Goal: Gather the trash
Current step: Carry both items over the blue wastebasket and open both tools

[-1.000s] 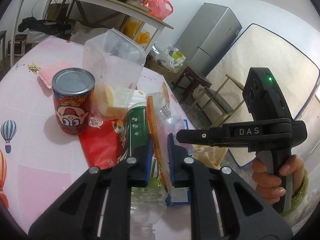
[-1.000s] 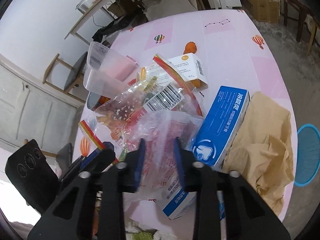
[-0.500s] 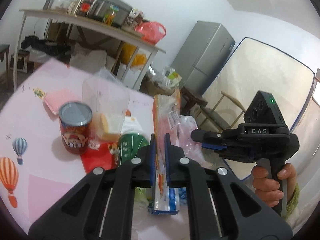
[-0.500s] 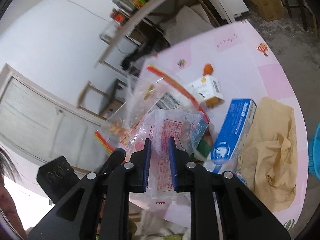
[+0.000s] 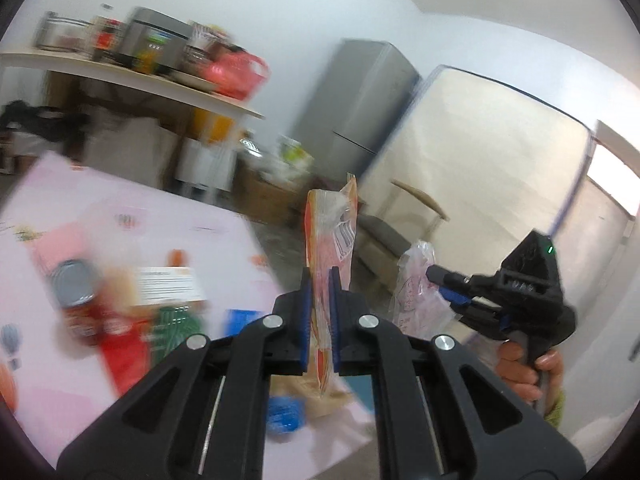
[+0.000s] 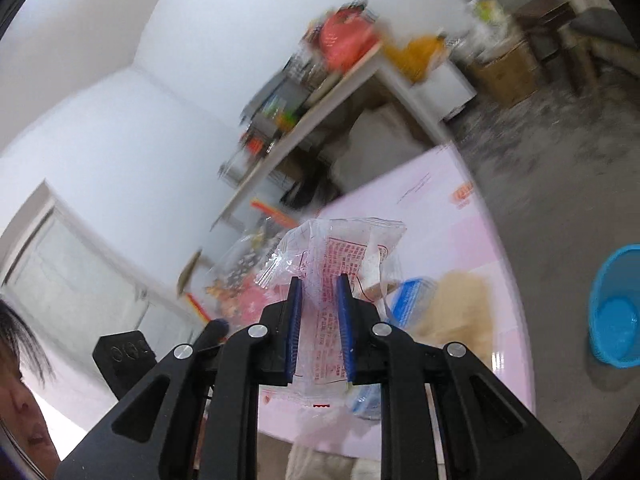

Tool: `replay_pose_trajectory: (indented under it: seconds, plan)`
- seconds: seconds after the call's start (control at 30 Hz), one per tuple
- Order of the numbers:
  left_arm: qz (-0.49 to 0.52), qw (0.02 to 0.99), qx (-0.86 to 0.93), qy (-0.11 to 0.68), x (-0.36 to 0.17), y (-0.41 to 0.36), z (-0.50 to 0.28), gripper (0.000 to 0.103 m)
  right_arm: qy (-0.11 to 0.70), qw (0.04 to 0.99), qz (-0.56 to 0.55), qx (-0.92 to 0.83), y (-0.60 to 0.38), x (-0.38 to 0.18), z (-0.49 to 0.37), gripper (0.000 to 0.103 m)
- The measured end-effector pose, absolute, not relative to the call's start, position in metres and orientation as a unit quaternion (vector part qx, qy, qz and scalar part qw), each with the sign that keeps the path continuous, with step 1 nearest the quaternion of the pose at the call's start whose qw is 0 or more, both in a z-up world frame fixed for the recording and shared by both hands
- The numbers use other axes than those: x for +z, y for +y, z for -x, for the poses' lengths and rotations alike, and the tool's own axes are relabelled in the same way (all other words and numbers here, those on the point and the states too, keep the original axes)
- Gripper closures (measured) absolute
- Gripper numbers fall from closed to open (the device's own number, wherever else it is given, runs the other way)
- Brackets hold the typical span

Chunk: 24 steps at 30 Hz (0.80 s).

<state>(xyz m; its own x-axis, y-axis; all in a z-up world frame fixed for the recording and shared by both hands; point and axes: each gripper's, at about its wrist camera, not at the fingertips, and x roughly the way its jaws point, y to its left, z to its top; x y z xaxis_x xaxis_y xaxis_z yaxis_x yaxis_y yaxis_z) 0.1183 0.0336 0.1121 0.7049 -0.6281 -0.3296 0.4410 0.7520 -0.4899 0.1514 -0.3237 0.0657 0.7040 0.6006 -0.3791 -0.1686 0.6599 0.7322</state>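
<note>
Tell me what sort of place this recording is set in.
Most likely a lived-in home room used for eating and storage. A grey fridge stands by the wall, a cluttered shelf table holds jars and an appliance, and a mattress leans upright beside a pink-clothed table strewn with packaging.

A pink tabletop (image 5: 120, 208) carries a red can (image 5: 76, 308), a white box (image 5: 168, 286) and red packaging (image 5: 120, 352). A blue box (image 6: 408, 296) lies beside crumpled brown paper (image 6: 460, 312).

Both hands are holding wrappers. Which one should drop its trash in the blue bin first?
Probably the right. Its view shows the blue bin on the floor just past the table edge, and the right gripper grips a clear wrapper. The left view shows no bin.
</note>
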Motion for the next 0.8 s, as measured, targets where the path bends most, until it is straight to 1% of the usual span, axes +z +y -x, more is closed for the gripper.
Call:
replay_pose_trajectory:
  seconds: [0.1, 0.17, 0.3, 0.33, 0.47, 0.67, 0.8]
  plan:
    - [0.184, 0.877, -0.336, 0.291, 0.117, -0.009, -0.147, 0.097, 0.294, 0.868, -0.366, 0.161, -0.375, 0.057, -0.130, 0.085]
    - [0.175, 0.845, -0.362, 0.354, 0.114, -0.056, -0.180, 0.097, 0.290, 0.868, -0.390, 0.105, -0.417, 0.038, -0.115, 0.085]
    - [0.141, 0.799, -0.378, 0.447, 0.093, -0.134, -0.229, 0.097, 0.302, 0.849, -0.433, 0.036, -0.473, -0.005, -0.100, 0.085]
    - [0.126, 0.782, -0.379, 0.479, 0.082, -0.162, -0.243, 0.097, 0.309, 0.839, -0.447, 0.019, -0.488, -0.022, -0.098, 0.085]
    - [0.056, 0.744, -0.362, 0.559, 0.036, -0.248, -0.279, 0.097, 0.344, 0.797, -0.497, -0.017, -0.530, -0.093, -0.109, 0.085]
    - [-0.035, 0.713, -0.307, 0.629, -0.045, -0.343, -0.305, 0.097, 0.400, 0.726, -0.557, -0.053, -0.571, -0.199, -0.137, 0.085]
    - [-0.078, 0.692, -0.280, 0.660, -0.098, -0.391, -0.313, 0.096, 0.417, 0.692, -0.585, -0.070, -0.589, -0.244, -0.156, 0.085]
